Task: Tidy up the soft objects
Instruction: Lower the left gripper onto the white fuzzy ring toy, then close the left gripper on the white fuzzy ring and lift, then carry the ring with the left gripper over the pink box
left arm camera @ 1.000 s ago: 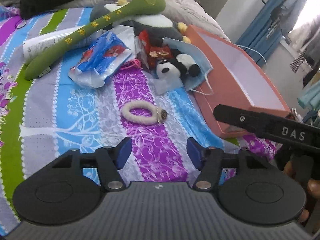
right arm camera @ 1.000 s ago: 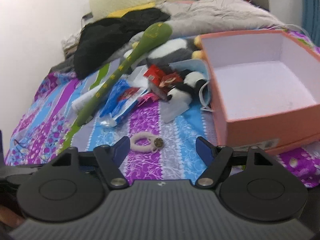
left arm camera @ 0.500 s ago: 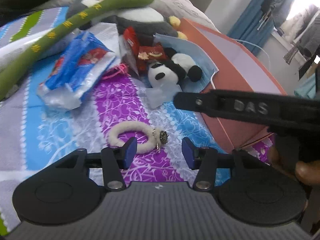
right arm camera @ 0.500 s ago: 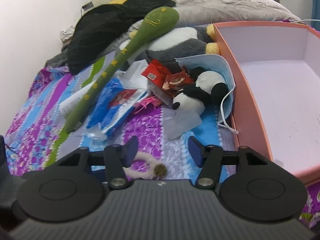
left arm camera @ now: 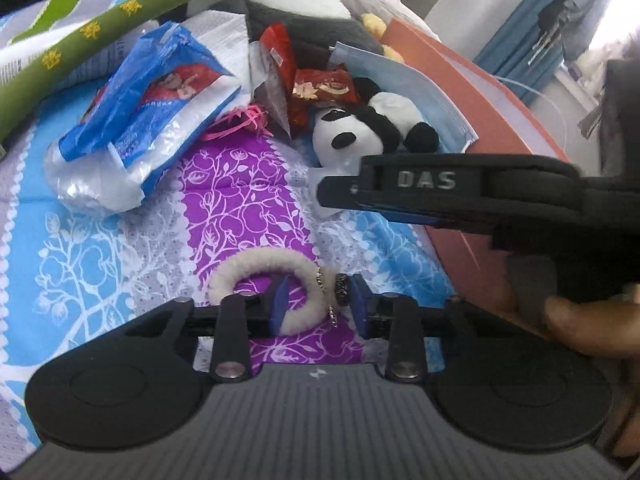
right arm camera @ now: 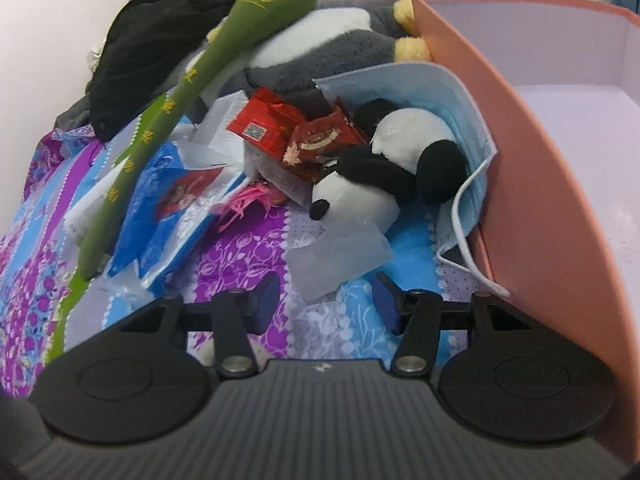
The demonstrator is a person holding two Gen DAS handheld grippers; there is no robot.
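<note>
left tongs (left arm camera: pixel 318 308) closing around fuzzy hair tie (left arm camera: pixel 260 270), squeeze band, avoid bedsheet (left arm camera: pixel 240 200) | right tongs (right arm camera: pixel 326 304) open, empty, near panda plush (right arm camera: pixel 384 172)

You can read "DAS" in raised letters on the side of the right gripper (left arm camera: pixel 426 180); the yellow characters along the green plush stick (left arm camera: pixel 132 8) stay illegible.
</note>
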